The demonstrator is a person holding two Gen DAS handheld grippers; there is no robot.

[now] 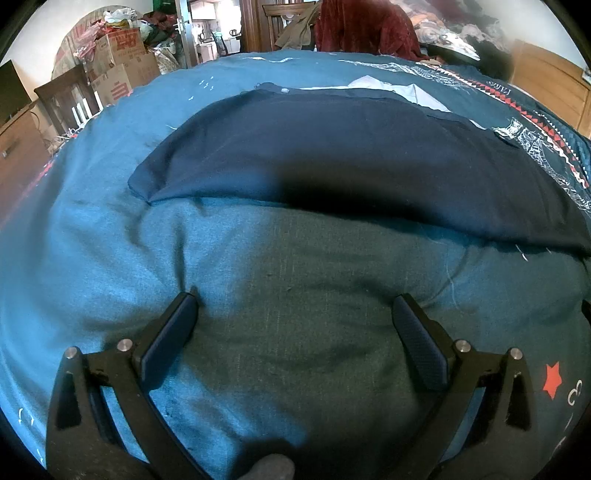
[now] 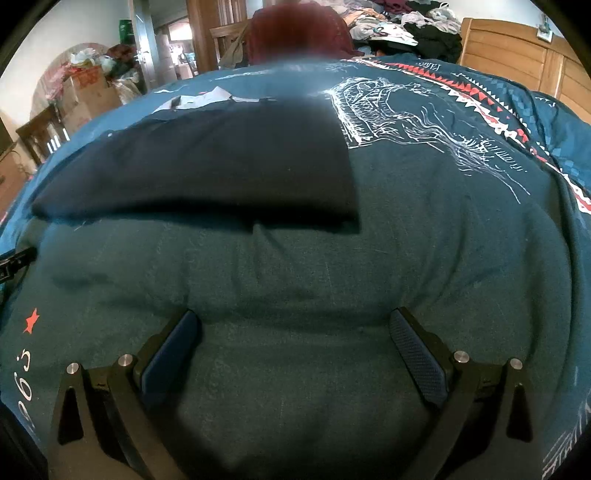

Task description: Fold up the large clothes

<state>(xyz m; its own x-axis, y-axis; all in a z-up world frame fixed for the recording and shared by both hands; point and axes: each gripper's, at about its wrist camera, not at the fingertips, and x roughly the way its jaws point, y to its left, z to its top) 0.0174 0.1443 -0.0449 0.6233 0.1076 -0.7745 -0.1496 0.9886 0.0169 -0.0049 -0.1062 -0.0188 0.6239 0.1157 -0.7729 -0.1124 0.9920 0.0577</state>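
Note:
A dark navy garment lies flat on the teal bedspread, folded into a wide band, with pale lining showing along its far edge. My left gripper hovers open over bare bedspread, short of the garment's near hem. The right wrist view shows the same navy garment ahead and to the left, its right edge straight. My right gripper is open as well, above the bedspread, and holds nothing. A black edge of the other tool peeks in at the left.
The bedspread carries a white drawn print and a red-and-white zigzag band. A red cloth and piled clothes lie at the far side. Cardboard boxes and a wooden chair stand at the left, a wooden headboard at the right.

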